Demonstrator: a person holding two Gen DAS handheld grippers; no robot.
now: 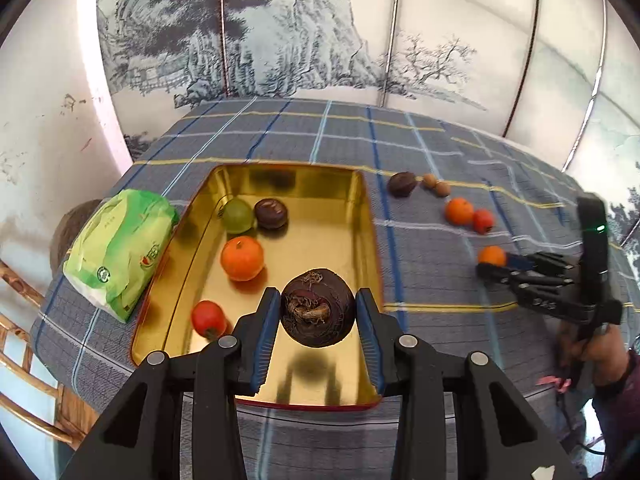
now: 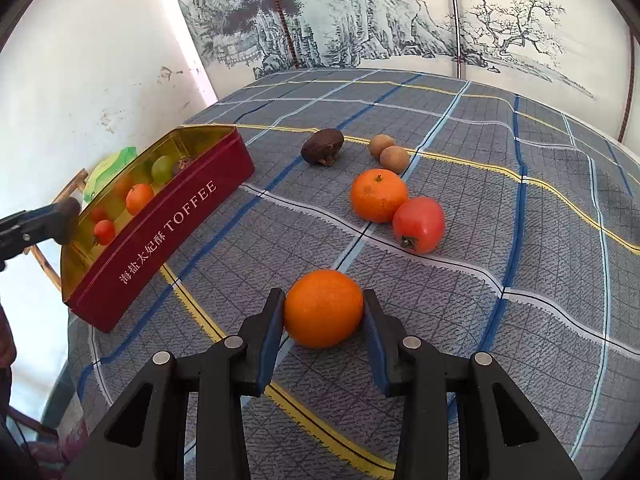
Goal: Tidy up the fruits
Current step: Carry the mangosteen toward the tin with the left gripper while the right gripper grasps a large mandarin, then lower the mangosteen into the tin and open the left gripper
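Showing the left tongs (image 1: pixel 318 312) clamped on a dark water chestnut (image 1: pixel 318 313), held above the near end of the gold-lined tin (image 1: pixel 366 216); its shadow falls on the tin floor below. Inside the tin, near to far: a tomato (image 1: pixel 208 319) at the near left, an orange (image 1: pixel 242 258) at mid-left, then a green fruit (image 1: pixel 237 213) and a dark chestnut (image 1: pixel 271 213) side by side at the far end. A green packet (image 1: pixel 120 246) lies just beside the tin's left wall on the plaid cloth (image 1: pixel 280 132) covering the counter.

The right tongs (image 2: pixel 324 310) are clamped on a second orange (image 2: pixel 324 308) over the cloth, well apart from the tin, whose red outer wall reads "TOFFEE". Beyond the tongs, a third orange (image 2: pixel 378 195) and a second tomato (image 2: pixel 419 224) lie touching. Farther back, two brown longans (image 2: pixel 388 154) touch each other, and a mushroom (image 2: pixel 323 146) sits to their left. A painted landscape screen (image 2: pixel 360 12) closes the background.
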